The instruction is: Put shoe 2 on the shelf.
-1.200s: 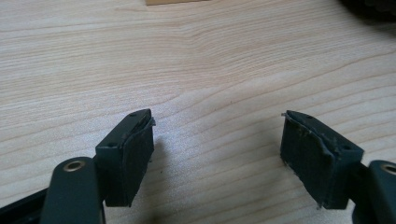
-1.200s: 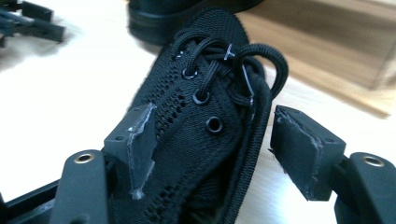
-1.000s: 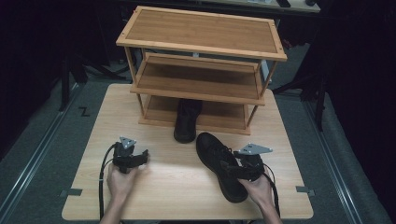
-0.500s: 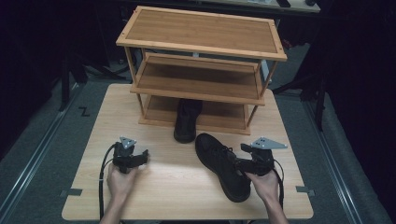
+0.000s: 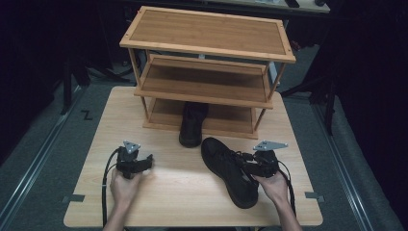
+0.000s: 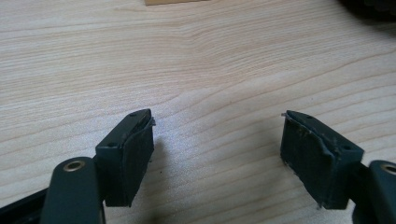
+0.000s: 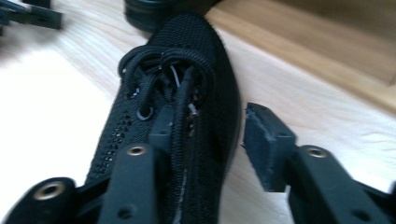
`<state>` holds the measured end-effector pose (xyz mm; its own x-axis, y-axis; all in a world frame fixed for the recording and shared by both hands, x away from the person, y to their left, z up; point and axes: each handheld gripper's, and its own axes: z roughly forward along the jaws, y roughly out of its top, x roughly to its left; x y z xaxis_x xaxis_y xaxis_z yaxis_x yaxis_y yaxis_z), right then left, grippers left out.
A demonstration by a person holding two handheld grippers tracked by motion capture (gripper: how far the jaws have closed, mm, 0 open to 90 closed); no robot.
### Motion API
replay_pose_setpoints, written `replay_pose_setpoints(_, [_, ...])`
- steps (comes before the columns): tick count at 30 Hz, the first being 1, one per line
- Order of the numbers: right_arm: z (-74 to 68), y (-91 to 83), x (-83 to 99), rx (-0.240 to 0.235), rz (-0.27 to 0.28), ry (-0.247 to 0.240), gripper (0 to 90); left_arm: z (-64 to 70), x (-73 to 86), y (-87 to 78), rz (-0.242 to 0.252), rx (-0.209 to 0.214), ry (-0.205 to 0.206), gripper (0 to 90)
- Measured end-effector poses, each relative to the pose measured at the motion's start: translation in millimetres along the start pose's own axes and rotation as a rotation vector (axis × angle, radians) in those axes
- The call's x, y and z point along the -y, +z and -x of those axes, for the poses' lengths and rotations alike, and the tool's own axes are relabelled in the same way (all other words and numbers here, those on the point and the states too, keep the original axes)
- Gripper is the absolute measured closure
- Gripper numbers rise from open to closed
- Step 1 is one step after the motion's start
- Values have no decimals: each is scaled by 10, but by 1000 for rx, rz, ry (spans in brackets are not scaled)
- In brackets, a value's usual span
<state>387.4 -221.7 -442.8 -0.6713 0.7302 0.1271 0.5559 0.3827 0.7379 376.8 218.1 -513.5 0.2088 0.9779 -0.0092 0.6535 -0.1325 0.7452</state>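
Black knit lace-up shoe (image 5: 228, 171) lying at 5 o'clock on pale wooden table (image 5: 178, 192), right gripper (image 7: 205, 140) jaws apart astride its side wall, left gripper (image 6: 217, 140) agape and empty at 8 o'clock (grasp likely forming; next, closing, lifting toward three-tier bamboo rack (image 5: 207, 43)).

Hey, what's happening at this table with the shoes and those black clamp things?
A person holds a clamp-like gripper in each hand. The right gripper has its jaws on either side of one wall of a black shoe lying on the table, one jaw inside the opening, one outside, not yet closed. The left gripper rests open with nothing in it. A second black shoe sits partly under the wooden rack.
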Motion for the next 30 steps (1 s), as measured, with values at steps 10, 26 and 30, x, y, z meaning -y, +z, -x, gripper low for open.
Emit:
replay_pose_setpoints(10, [-16,183,24,-25,-88,-49,816,0,0,0,0,0,0,261])
replay_pose_setpoints(26, [-13,73,9,-8,-24,20,879,1,-3,2,0,4,1,261])
replay_pose_setpoints(30, [1,42,-8,-10,-4,42,879,6,-5,7,2,3,5,260])
